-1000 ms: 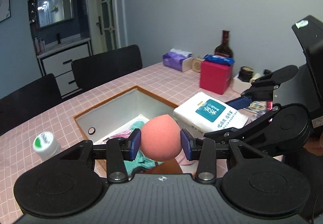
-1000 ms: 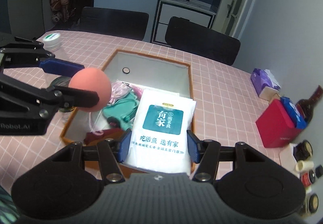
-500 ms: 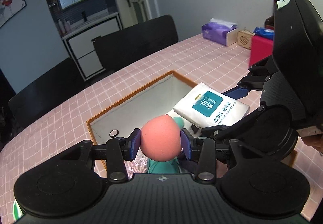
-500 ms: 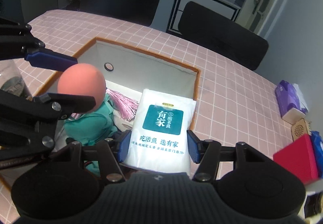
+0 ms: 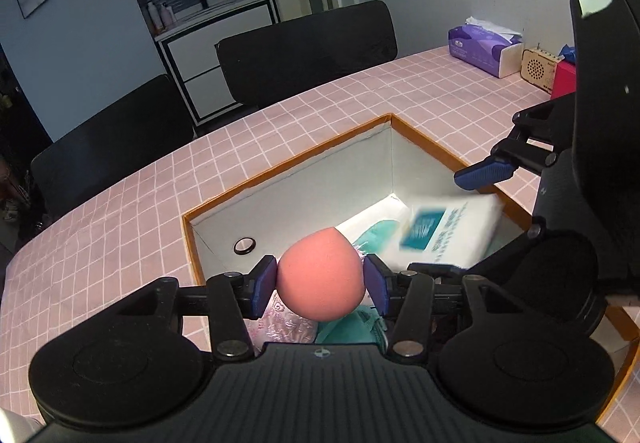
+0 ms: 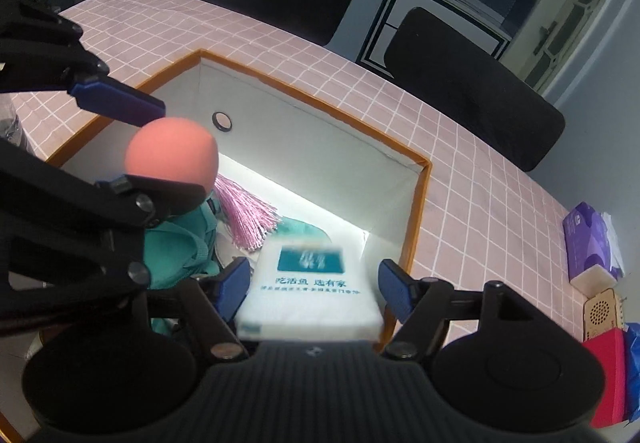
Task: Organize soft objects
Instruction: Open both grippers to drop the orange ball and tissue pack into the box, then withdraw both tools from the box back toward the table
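The open box [image 5: 288,167] with the orange rim sits sunk into the pink checked tabletop [image 5: 132,211], and both grippers hang over it. It already holds a teal cloth [image 6: 176,255] and a pink tassel [image 6: 248,219].

The white tissue pack [image 6: 312,291] is the bigger of the two things in play. It looks light and squashy, with a slick plastic wrap, so I'd take it across its narrow sides, near the middle. The right gripper [image 6: 314,283] is letting it go: its jaws are opening, the right pad stands clear of the pack, and the pack is blurred as if dropping into the box. A second ago those jaws were clamped on it, higher above the box.

The pink sponge egg [image 5: 322,275] looks feather-light and springy; it will dent under any squeeze, so its widest part is the place to hold it. The left gripper [image 5: 320,281] has it there, just above the cloth. Its jaws are opening, though both pads touch the sponge. A second ago it was gripped tighter and held farther back from the box.
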The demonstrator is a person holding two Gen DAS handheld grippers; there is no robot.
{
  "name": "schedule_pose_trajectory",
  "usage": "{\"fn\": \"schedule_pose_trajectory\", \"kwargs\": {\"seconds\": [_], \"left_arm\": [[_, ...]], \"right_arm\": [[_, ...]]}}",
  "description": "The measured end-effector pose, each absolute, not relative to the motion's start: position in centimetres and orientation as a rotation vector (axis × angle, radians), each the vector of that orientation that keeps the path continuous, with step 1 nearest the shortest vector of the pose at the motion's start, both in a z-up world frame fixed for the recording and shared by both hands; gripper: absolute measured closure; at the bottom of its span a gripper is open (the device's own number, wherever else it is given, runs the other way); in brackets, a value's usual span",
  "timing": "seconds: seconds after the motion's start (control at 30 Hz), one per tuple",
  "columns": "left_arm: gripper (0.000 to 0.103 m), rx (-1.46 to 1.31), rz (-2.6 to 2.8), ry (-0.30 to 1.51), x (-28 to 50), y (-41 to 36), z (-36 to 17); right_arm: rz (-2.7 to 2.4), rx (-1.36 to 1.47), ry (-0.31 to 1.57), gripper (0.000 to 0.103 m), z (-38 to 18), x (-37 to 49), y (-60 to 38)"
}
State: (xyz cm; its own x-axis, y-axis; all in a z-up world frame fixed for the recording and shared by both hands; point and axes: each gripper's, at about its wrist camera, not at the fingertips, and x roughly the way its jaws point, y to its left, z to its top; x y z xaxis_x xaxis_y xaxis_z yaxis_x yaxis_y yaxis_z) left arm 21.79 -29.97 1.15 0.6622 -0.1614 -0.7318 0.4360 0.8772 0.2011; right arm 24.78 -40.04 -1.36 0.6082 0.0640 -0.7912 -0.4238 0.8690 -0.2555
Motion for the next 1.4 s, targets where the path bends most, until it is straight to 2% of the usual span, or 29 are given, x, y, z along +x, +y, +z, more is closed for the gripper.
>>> {"fn": "schedule_pose_trajectory", "kwargs": {"seconds": [0.13,0.2,0.27,0.33,0.83,1.17,1.4], "left_arm": [[0.041,0.382,-0.346,0.751,21.3,-30.1,1.4],[0.034,0.374,-0.354,0.740,21.2,-30.1,1.7],[0.032,0.357,-0.362,0.731,21.0,-30.0,2.0],[0.032,0.353,-0.368,0.725,20.8,-29.9,2.2],[0.033,0.236,-0.549,0.643,12.8,-25.9,5.7],[0.033,0.196,-0.658,0.532,6.1,-19.9,6.6],[0.033,0.153,-0.657,0.523,3.6,-14.5,5.6]], "right_arm": [[0.292,-0.451,0.879,0.028,-0.8,24.2,-40.2],[0.294,-0.453,0.880,0.027,-0.6,23.8,-40.2],[0.287,-0.454,0.875,0.025,-0.2,23.4,-40.3],[0.281,-0.447,0.873,0.021,0.2,23.1,-40.2],[0.201,-0.317,0.901,0.021,3.1,16.3,-40.2],[0.099,-0.226,0.876,0.021,4.5,8.3,-37.9],[0.105,-0.156,0.856,0.021,3.8,2.8,-34.3]]}}
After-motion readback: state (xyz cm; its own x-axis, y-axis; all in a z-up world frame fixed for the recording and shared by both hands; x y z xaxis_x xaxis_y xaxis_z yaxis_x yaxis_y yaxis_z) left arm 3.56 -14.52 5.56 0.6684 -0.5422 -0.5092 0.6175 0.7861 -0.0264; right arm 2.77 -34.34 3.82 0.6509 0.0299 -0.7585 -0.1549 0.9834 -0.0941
